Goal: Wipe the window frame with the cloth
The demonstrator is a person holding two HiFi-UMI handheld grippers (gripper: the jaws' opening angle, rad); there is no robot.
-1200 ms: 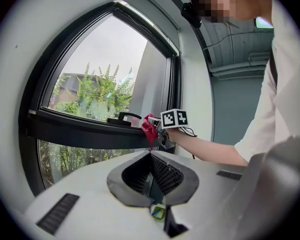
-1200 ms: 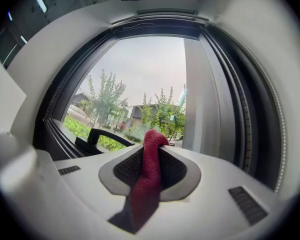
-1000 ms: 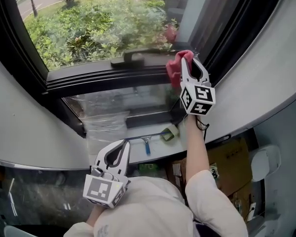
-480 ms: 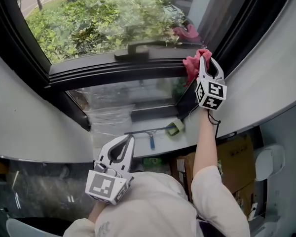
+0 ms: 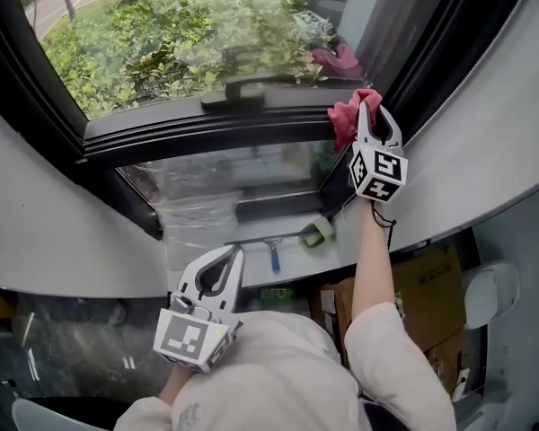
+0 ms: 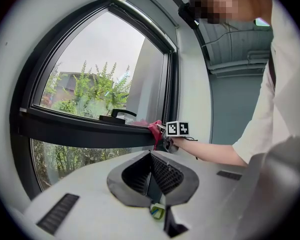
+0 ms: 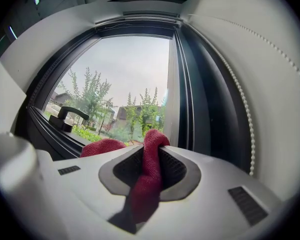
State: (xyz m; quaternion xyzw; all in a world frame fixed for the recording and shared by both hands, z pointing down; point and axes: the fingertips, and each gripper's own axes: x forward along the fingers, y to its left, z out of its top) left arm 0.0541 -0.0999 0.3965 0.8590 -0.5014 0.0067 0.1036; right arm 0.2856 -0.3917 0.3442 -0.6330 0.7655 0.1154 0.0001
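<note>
Now, landmark: window handle [image 5: 234, 91], black, mounted on the dark crossbar of the window frame [image 5: 162, 142].
Right claw [image 5: 368, 108]: clamped on the cloth; a fold runs up between the two jaws and bulges out past the tips.
Cloth [image 5: 344, 115]: red, bunched, right of the handle, against the same crossbar near the frame's right-hand upright.
Left claw [image 5: 233, 255]: jaws together, nothing between them; well below the handle, close to the person's chest, apart from frame and glass.
Right arm [image 5: 366, 268]: bare forearm stretched up, reaching right of the handle.
Squeegee [image 5: 271, 246]: lies on the sill [image 5: 287, 263], below the handle, blue grip pointing toward the person.
Tape roll [image 5: 319, 232]: greenish, on the sill below and right of the handle, just beside the squeegee's end.
Outside: green shrubs [image 5: 162, 43] seen through the pane beyond the handle.
</note>
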